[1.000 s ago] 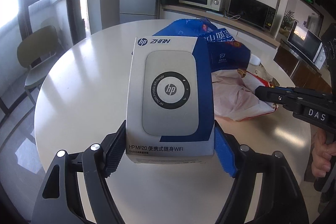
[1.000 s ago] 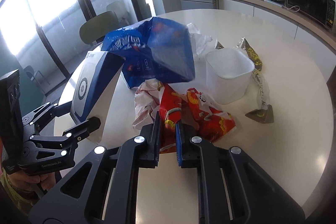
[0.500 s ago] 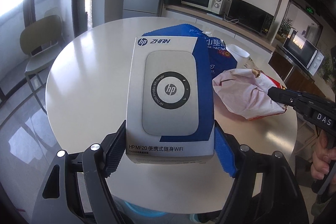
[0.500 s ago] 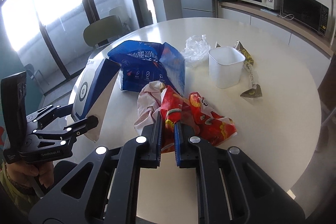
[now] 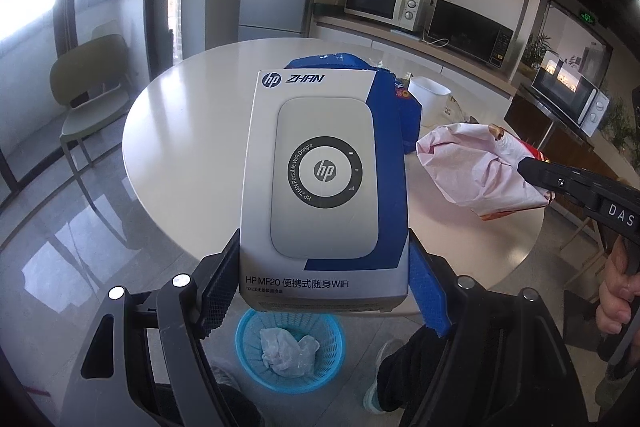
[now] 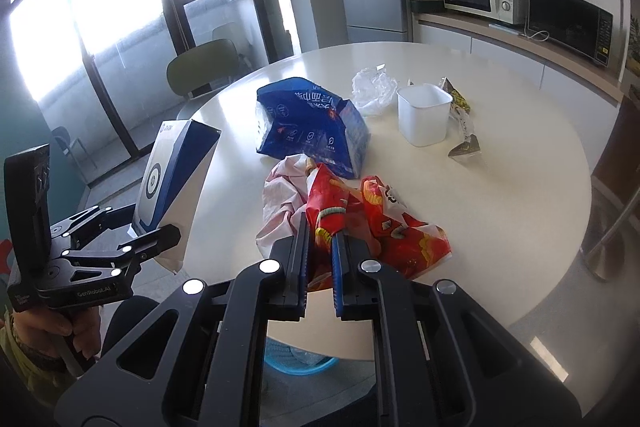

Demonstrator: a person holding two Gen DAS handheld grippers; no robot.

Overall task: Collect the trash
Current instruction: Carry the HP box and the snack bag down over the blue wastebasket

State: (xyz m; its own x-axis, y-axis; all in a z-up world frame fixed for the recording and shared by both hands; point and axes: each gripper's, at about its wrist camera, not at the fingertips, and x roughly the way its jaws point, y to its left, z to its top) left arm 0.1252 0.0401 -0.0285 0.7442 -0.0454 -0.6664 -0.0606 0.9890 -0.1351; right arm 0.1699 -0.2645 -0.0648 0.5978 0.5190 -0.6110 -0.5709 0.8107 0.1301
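My left gripper (image 5: 320, 287) is shut on a white-and-blue HP box (image 5: 326, 183) and holds it upright past the table's near edge, above a blue trash basket (image 5: 290, 355) on the floor with crumpled plastic inside. The box also shows in the right wrist view (image 6: 172, 183). My right gripper (image 6: 321, 259) is shut on a red snack bag (image 6: 344, 219) with pale paper (image 6: 280, 199) bunched against it, lifted over the table's near edge. The same bundle shows in the left wrist view (image 5: 476, 163).
On the round white table (image 6: 500, 195) lie a blue bag (image 6: 312, 123), a white square cup (image 6: 422, 113), crumpled clear plastic (image 6: 372, 87) and a thin wrapper (image 6: 464, 131). A green chair (image 5: 86, 83) stands left. Counter with microwaves behind. The basket rim (image 6: 296, 363) peeks under the table edge.
Both grippers have drawn back from the table toward me with their loads. The basket on the floor has come into view under the box.
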